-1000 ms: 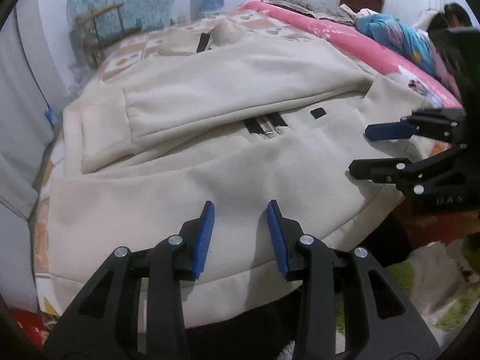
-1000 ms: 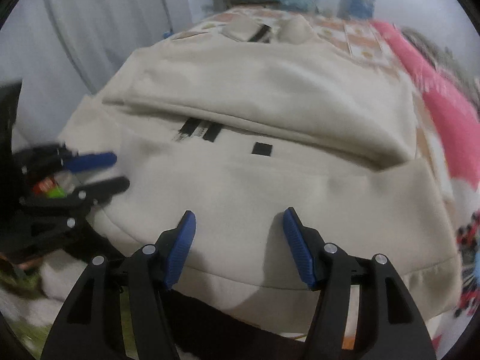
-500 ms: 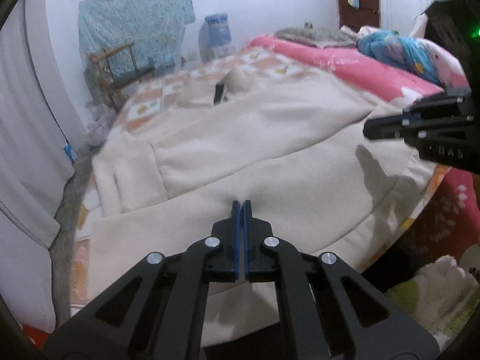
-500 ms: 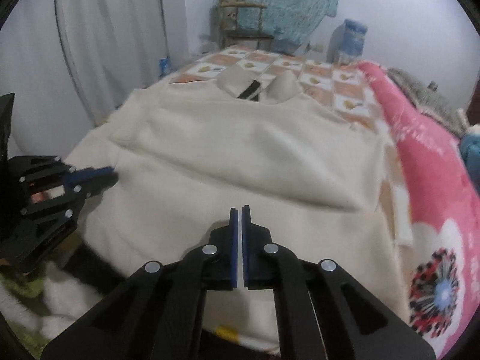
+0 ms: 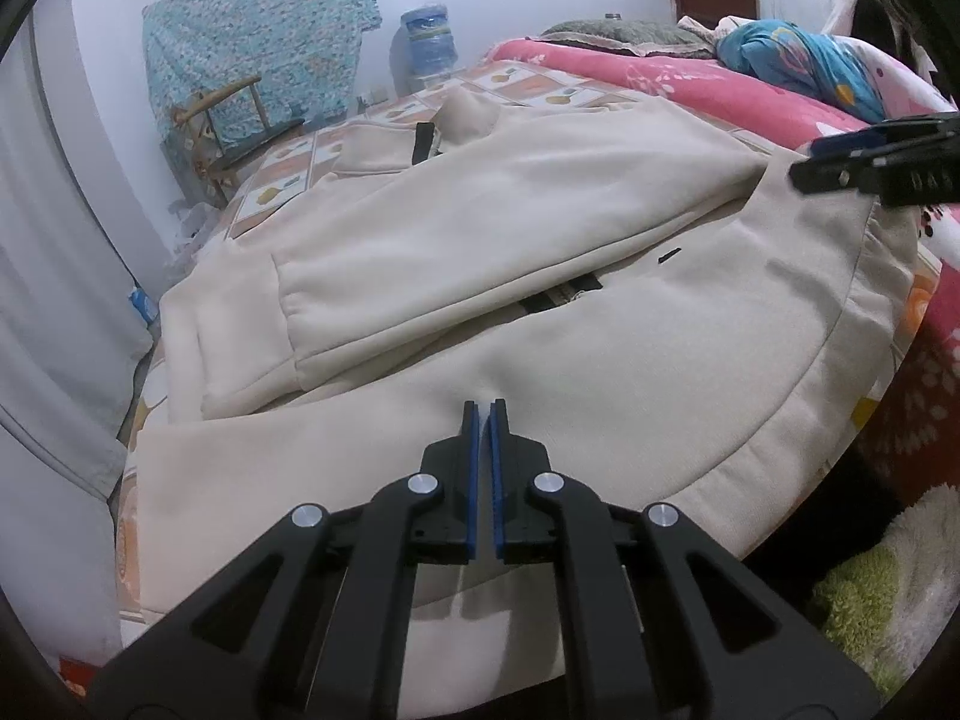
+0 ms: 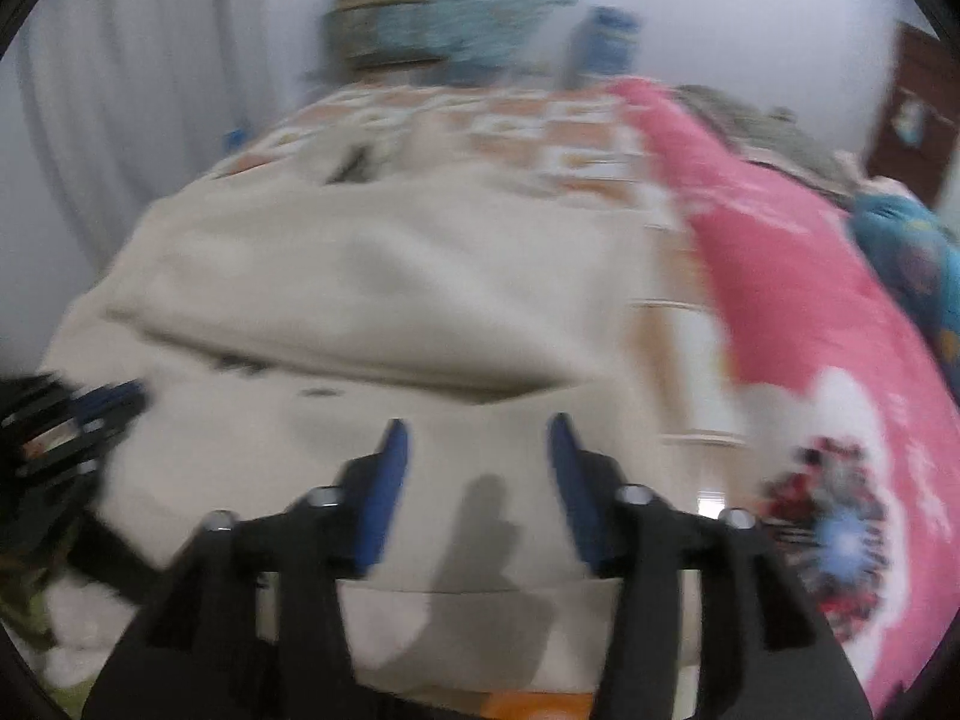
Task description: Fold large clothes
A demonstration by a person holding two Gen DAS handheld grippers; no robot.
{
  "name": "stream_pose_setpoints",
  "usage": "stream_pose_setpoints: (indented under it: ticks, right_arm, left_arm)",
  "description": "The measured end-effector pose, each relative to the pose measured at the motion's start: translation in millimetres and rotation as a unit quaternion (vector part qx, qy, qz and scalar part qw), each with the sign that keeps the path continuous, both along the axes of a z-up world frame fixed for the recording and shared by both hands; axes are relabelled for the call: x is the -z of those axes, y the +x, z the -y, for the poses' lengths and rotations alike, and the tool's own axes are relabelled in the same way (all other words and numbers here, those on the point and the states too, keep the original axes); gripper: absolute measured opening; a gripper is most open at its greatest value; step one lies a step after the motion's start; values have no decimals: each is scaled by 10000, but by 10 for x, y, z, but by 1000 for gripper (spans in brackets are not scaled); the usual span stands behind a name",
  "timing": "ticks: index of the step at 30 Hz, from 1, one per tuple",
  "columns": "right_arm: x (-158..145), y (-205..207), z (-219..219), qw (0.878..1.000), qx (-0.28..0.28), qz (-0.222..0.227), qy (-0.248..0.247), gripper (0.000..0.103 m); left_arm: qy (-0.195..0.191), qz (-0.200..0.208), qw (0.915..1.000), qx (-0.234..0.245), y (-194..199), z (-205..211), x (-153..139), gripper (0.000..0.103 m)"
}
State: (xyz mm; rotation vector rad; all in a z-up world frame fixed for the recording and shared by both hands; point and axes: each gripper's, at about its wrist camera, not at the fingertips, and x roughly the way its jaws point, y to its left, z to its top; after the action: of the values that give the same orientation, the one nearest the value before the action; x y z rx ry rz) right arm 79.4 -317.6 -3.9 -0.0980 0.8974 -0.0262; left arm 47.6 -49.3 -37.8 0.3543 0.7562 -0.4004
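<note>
A cream fleece jacket [image 5: 540,228] lies spread on the bed, collar at the far end, with one sleeve folded across its front and a black zip showing under it. My left gripper [image 5: 483,414] is shut, its tips just over the jacket's lower front; I see no fabric caught between the pads. In the blurred right wrist view the jacket [image 6: 360,288] fills the middle. My right gripper [image 6: 477,438] hovers above its hem with its jaws opening and nothing between them. The right gripper [image 5: 840,162] also shows at the right edge of the left wrist view, and the left gripper [image 6: 78,414] at the other view's left edge.
A pink blanket [image 5: 690,84] covers the bed to the right of the jacket, with a blue bundle [image 5: 810,60] on it. A water bottle [image 5: 427,30] and a chair draped in teal cloth [image 5: 240,108] stand past the bed. A curtain [image 5: 48,240] hangs on the left.
Both grippers went from open to shut. The right one has since opened again and swung rightward and up, blurring its view. The left stays shut and in place.
</note>
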Motion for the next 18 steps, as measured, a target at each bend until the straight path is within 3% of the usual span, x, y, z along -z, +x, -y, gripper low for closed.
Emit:
stream_pose_setpoints:
  ticks: [3,7,8,9,10,12,18]
  right_arm:
    - [43,55,218,9993,351,-57,-98,50]
    - [226,180,234,9992,237,-263,-167,50]
    - [259,201,214,9989,254,-292,-272,42]
    - [276,221,199,9983,265,-293,-418,19]
    - [264,234,178,9977,268,-254,-571,11]
    - [168,177,163,9985,237,-65,-488,6]
    - [-354,23,17,9936,73,955,-606,6]
  left_arm:
    - [10,0,10000,0,0,4,-2,4]
    - [31,6,10000,-13,7,8,5,4]
    - [18,5,10000,-10,10,11,5,4]
    - [30,15,10000,-18,13,10,9,4]
    - [45,28,10000,-23,11,11,30,5]
    - [98,68,9999,-26,13,17,43,5]
    - [65,53,9999,-98,35,-3,35,6]
